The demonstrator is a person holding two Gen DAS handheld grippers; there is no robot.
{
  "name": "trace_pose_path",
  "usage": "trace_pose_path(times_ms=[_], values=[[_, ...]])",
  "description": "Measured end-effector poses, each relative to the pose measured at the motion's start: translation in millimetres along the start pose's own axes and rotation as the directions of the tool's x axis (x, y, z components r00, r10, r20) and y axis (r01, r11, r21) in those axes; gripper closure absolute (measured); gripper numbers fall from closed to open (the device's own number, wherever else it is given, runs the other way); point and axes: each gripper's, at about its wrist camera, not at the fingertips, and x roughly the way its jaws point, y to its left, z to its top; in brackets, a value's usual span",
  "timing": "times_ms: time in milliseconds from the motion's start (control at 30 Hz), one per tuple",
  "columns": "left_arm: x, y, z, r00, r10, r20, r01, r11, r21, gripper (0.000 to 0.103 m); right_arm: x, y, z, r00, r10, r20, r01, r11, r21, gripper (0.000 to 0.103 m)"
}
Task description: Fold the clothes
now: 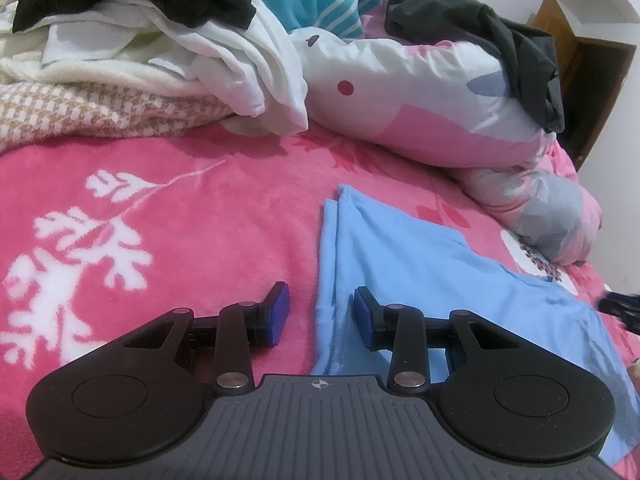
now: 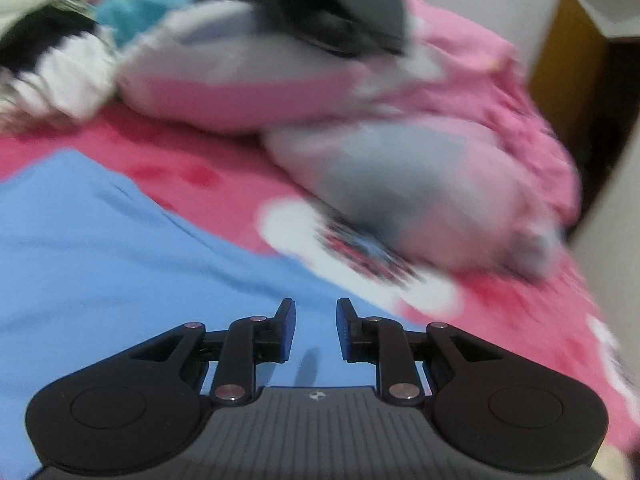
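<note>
A light blue garment (image 1: 420, 264) lies flat on the pink floral blanket (image 1: 180, 208), its left edge folded over. My left gripper (image 1: 320, 312) hovers over that left edge, open, with nothing between its blue pads. In the right wrist view, which is motion-blurred, the same blue garment (image 2: 120, 260) fills the lower left. My right gripper (image 2: 316, 330) is above it, open with a narrow gap and nothing held. A dark blur at the right edge of the left wrist view may be the right gripper (image 1: 620, 304).
A pile of white, black and checked clothes (image 1: 132, 52) lies at the back left. A pink and white duvet (image 1: 440, 100) with a dark garment (image 1: 500, 40) on it lies at the back right. A brown door (image 1: 592, 80) stands beyond the bed.
</note>
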Motion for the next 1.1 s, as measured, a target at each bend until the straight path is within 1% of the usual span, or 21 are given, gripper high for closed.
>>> trace_pose_path(times_ms=[33, 67, 100, 133, 167, 200, 233, 300, 333, 400, 500, 567, 667, 733, 767, 800, 833, 933, 1000, 1100], values=[[-0.1, 0.3, 0.0, 1.0, -0.002, 0.0, 0.002, 1.0, -0.001, 0.067, 14.2, 2.5, 3.3, 0.999, 0.043, 0.009, -0.043, 0.999, 0.017, 0.08], [-0.1, 0.6, 0.0, 1.0, -0.003, 0.0, 0.003, 1.0, -0.003, 0.067, 31.3, -1.9, 4.7, 0.997, 0.077, -0.008, -0.076, 0.995, 0.064, 0.081], [0.0, 1.2, 0.1, 1.0, -0.006, -0.001, 0.006, 1.0, -0.006, 0.067, 47.8, -9.0, 4.1, 0.996, 0.081, -0.037, -0.076, 0.991, 0.114, 0.081], [0.0, 2.0, 0.3, 1.0, -0.009, -0.001, 0.009, 1.0, -0.01, 0.067, 63.3, -18.6, 2.3, 0.996, 0.049, -0.07, -0.037, 0.986, 0.164, 0.082], [0.0, 2.8, 0.4, 1.0, -0.013, -0.002, 0.013, 1.0, -0.013, 0.067, 73.4, -33.1, 0.0, 0.996, 0.023, -0.082, -0.004, 0.973, 0.233, 0.082], [-0.1, 3.9, 0.6, 1.0, -0.017, -0.002, 0.017, 1.0, -0.019, 0.067, 75.1, -52.4, -2.0, 0.997, 0.036, -0.066, -0.012, 0.941, 0.338, 0.083], [-0.2, 5.3, 1.0, 1.0, -0.023, -0.003, 0.023, 0.999, -0.027, 0.067, 70.7, -68.9, -2.8, 0.998, 0.027, -0.055, 0.0, 0.899, 0.437, 0.082], [-0.8, 8.3, 1.7, 0.999, -0.036, -0.004, 0.036, 0.998, -0.045, 0.067, 53.9, -84.2, -2.7, 0.996, -0.067, -0.064, 0.09, 0.853, 0.514, 0.081], [-1.8, 10.1, 2.3, 0.999, -0.045, -0.004, 0.044, 0.997, -0.057, 0.067, 41.7, -84.0, -1.9, 0.995, -0.083, -0.052, 0.097, 0.857, 0.505, 0.08], [-4.5, 14.7, 3.6, 0.998, -0.066, -0.002, 0.066, 0.994, -0.086, 0.067, 16.6, -75.0, 0.1, 0.997, -0.066, -0.026, 0.07, 0.876, 0.476, 0.08], [-12.3, 27.0, 6.5, 0.993, -0.12, 0.014, 0.121, 0.98, -0.156, 0.066, -24.6, -45.5, 1.1, 0.999, 0.012, 0.039, -0.028, 0.907, 0.421, 0.08], [-19.1, 34.6, 8.2, 0.988, -0.151, 0.025, 0.153, 0.967, -0.202, 0.064, -52.1, -18.8, -3.1, 0.993, 0.084, 0.085, -0.111, 0.915, 0.389, 0.079], [-37.0, 43.1, 9.7, 0.984, -0.174, 0.035, 0.177, 0.946, -0.272, 0.061, -82.7, 19.5, -13.4, 0.979, 0.173, 0.107, -0.199, 0.924, 0.327, 0.079], [-54.8, 47.0, 5.0, 0.979, -0.201, 0.043, 0.204, 0.926, -0.316, 0.06, -99.1, 40.5, -22.6, 0.971, 0.211, 0.109, -0.234, 0.927, 0.292, 0.078], [-65.0, 48.1, 0.4, 0.975, -0.218, 0.042, 0.219, 0.917, -0.334, 0.059, -105.6, 47.6, -28.1, 0.97, 0.218, 0.111, -0.241, 0.931, 0.276, 0.078], [-74.8, 47.4, -5.9, 0.973, -0.227, 0.037, 0.226, 0.913, -0.34, 0.058, -112.0, 51.6, -35.4, 0.97, 0.214, 0.114, -0.238, 0.934, 0.265, 0.078], [-83.7, 45.4, -12.5, 0.973, -0.227, 0.032, 0.224, 0.915, -0.336, 0.058, -116.9, 54.7, -42.9, 0.971, 0.209, 0.112, -0.231, 0.938, 0.259, 0.077], [-103.9, 37.1, -32.6, 0.974, -0.227, 0.01, 0.218, 0.922, -0.32, 0.058, -121.0, 57.4, -65.5, 0.981, 0.18, 0.072, -0.193, 0.944, 0.267, 0.077], [-105.4, 31.0, -43.7, 0.975, -0.223, -0.01, 0.208, 0.924, -0.322, 0.058, -117.9, 51.8, -79.0, 0.985, 0.164, 0.045, -0.17, 0.932, 0.319, 0.077], [-103.4, 23.0, -57.0, 0.978, -0.205, -0.028, 0.184, 0.924, -0.336, 0.059, -116.4, 44.5, -98.5, 0.986, 0.162, 0.042, -0.165, 0.901, 0.401, 0.077]])
